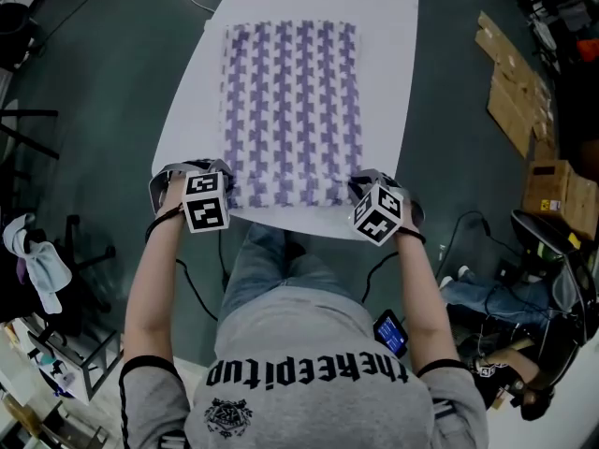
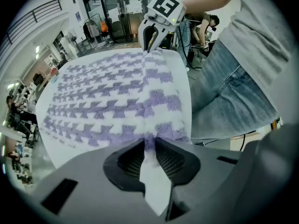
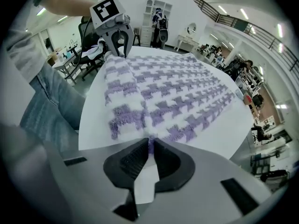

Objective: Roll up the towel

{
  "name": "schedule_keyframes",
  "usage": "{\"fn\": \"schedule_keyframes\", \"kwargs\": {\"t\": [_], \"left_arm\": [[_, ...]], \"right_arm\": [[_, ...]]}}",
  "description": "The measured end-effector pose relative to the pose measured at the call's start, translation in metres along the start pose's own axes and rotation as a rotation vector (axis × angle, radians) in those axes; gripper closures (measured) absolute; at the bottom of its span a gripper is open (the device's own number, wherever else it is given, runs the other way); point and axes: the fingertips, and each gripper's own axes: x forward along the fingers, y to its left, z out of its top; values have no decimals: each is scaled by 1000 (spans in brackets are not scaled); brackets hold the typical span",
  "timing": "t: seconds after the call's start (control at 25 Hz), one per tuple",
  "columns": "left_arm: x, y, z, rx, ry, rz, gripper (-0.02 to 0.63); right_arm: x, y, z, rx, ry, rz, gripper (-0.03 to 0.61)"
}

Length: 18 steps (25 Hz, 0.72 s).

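Towel (image 1: 290,110), purple-and-white houndstooth, lies spread flat on the white table (image 1: 384,26), its near hem close to the table's near edge. Only the head view shows the whole cloth, out to its far hem, with both marker cubes at the near corners; it does not show the jaw tips. The left gripper view does. There the left gripper (image 2: 149,146) is clenched on the near-left corner, cloth pinched between its ribbed pads, and the right gripper (image 2: 150,43) stands at the other end of the near hem. In the right gripper view, that claw is likewise clamped on the near-right corner, and the hem between the two claws is slightly humped. On the floor to the right, seen only from the head, a cardboard box (image 1: 547,187) sits near flattened cardboard (image 1: 510,87); what the box holds cannot be made out.
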Motion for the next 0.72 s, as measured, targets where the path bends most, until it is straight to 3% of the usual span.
{"fn": "schedule_keyframes", "kwargs": {"t": [0.12,0.28,0.4,0.56,0.72], "left_arm": [[-6,7,1,-20,-29,43,526],[-39,24,2,-107,-149,182,518],[-68,18,3,-127,-202,255,518],[-58,-19,10,-86,-180,247,496],[-23,-47,13,-86,-155,189,442]], "right_arm": [[3,-4,1,7,-9,-4,552],[-7,-14,5,113,-91,0,545],[-30,-19,10,175,-157,-31,537],[-53,-11,9,159,-227,-70,528],[-41,29,8,71,-222,-5,482]]}}
